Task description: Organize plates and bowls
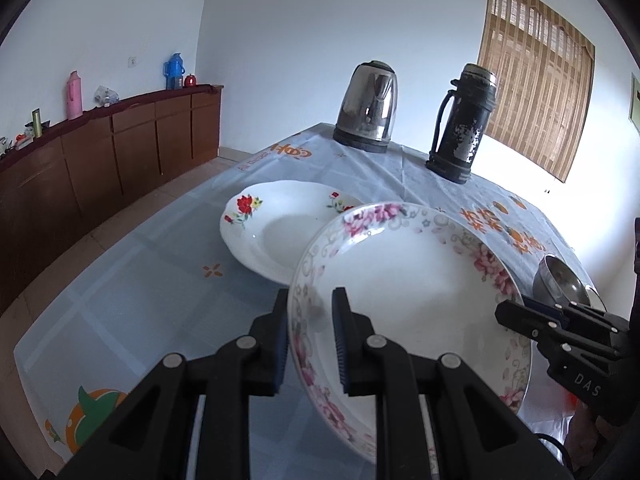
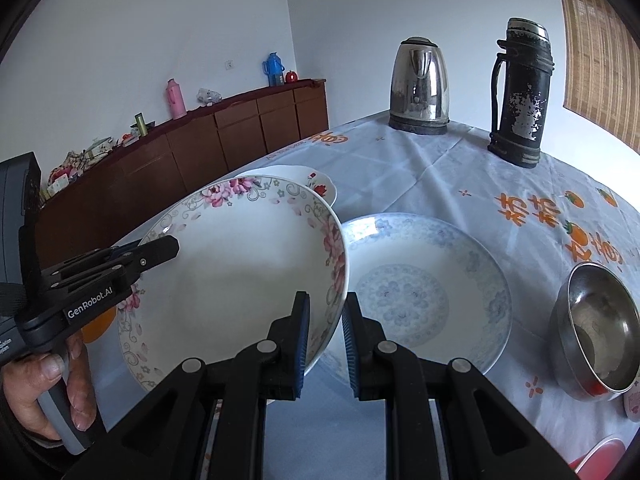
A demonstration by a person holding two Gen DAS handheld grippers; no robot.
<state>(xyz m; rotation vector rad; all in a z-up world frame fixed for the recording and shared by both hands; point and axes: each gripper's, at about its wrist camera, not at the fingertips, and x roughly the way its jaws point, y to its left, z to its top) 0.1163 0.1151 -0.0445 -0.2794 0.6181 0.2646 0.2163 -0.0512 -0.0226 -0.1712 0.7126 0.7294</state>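
Both my grippers angle downward, left fingers (image 1: 310, 340) and right fingers (image 2: 325, 344) clamped on opposite rims of the pink-flowered plate (image 2: 240, 264), tilted above the tabletop (image 2: 440, 168), near the blue-patterned plate (image 2: 432, 280).

White walls (image 1: 320, 20), brown sideboard (image 1: 120, 148) (cluttered top), bamboo blind (image 1: 536, 76), apparently tiled floor (image 1: 168, 208), daylight.

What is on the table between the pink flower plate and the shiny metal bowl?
The blue-patterned plate lies there, between the pink-flowered plate and the steel bowl, in the right wrist view.
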